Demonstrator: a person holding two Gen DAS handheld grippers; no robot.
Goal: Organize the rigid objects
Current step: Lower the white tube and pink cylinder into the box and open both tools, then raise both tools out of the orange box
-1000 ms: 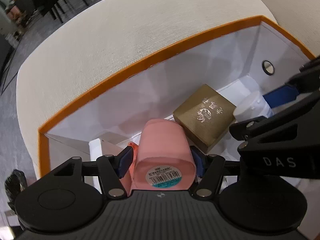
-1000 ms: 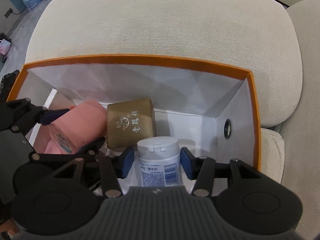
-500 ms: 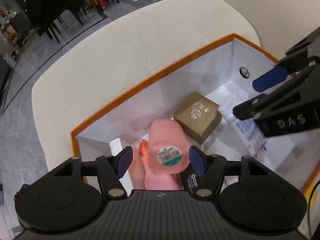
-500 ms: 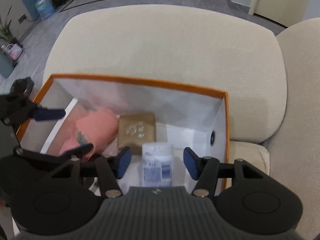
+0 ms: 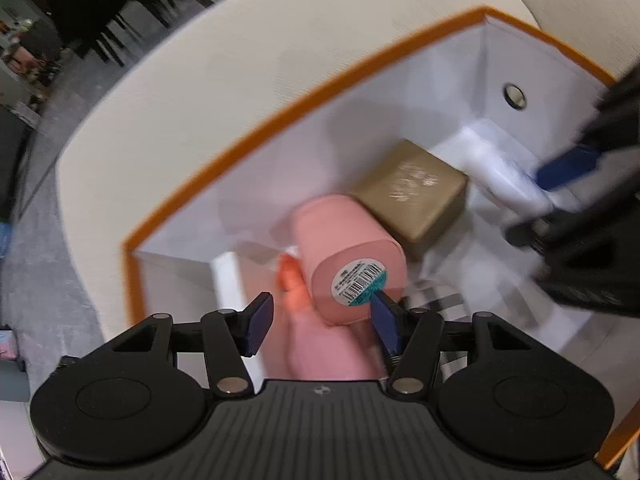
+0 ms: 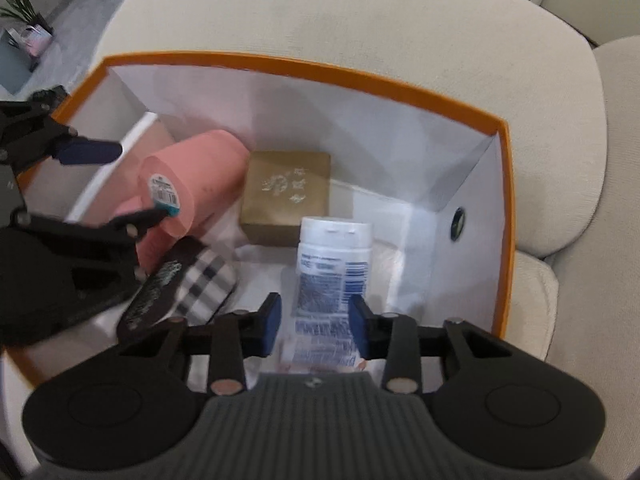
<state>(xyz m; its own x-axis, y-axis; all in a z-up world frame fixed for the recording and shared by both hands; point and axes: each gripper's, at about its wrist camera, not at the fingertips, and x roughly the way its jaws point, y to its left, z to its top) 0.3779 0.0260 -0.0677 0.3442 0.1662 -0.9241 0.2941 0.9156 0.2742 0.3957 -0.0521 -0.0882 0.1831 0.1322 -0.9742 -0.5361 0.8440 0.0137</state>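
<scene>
An orange-rimmed white box sits on a beige cushion. Inside lie a pink roll with a barcode label, a gold box and a white bottle with a blue label. My left gripper is open above the pink roll's near end. My right gripper is open, its fingers either side of the lying white bottle without gripping it. The pink roll and gold box also show in the right wrist view.
A plaid case and a dark flat item lie in the box's near left. The box's rim is in the left wrist view too. Beige sofa cushions surround the box. Dark chairs stand far left.
Both grippers opened and let go of the pink roll and the white bottle, which now lie in the box. Both grippers rose and pulled back.
</scene>
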